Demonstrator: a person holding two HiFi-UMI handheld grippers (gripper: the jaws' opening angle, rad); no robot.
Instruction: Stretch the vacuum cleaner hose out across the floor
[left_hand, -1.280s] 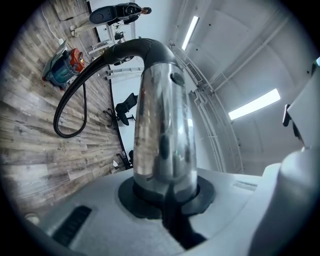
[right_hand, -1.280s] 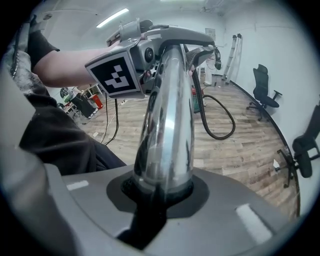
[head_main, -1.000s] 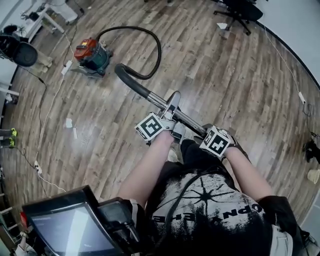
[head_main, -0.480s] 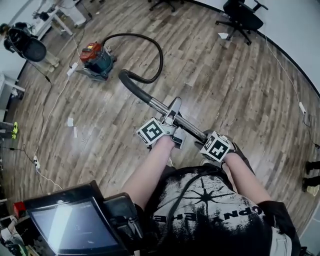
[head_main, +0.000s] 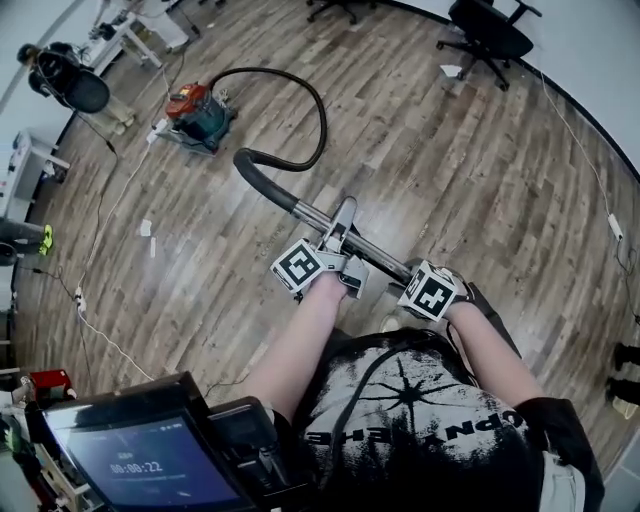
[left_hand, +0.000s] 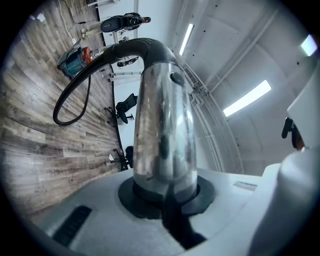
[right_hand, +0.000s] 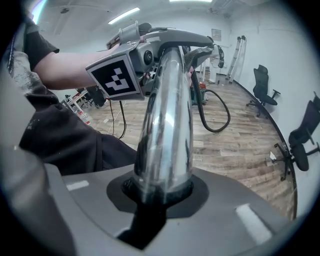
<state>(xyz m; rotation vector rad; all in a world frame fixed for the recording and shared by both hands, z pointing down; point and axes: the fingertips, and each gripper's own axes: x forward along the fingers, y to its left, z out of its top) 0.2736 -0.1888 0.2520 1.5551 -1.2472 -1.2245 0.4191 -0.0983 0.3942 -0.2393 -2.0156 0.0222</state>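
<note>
Pull step in hand: left claw (head_main: 338, 240) and right claw (head_main: 408, 272) both clamped on the metal wand (head_main: 312, 213), hose (head_main: 318, 105) looped on the floor beside the vacuum (head_main: 197, 108), so next move probably needs backing away until the loop straightens.

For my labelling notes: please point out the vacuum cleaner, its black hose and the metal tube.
vacuum cleaner (head_main: 197, 113), head view, on its body.
black hose (head_main: 324, 116), head view, right side of its loop.
metal tube (right_hand: 165, 130), right gripper view, its shiny middle.

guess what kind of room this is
Probably an open office or lab workroom: wheeled office chairs by the wall, long strip lights overhead, and a wide wood-plank floor left mostly open.
</note>
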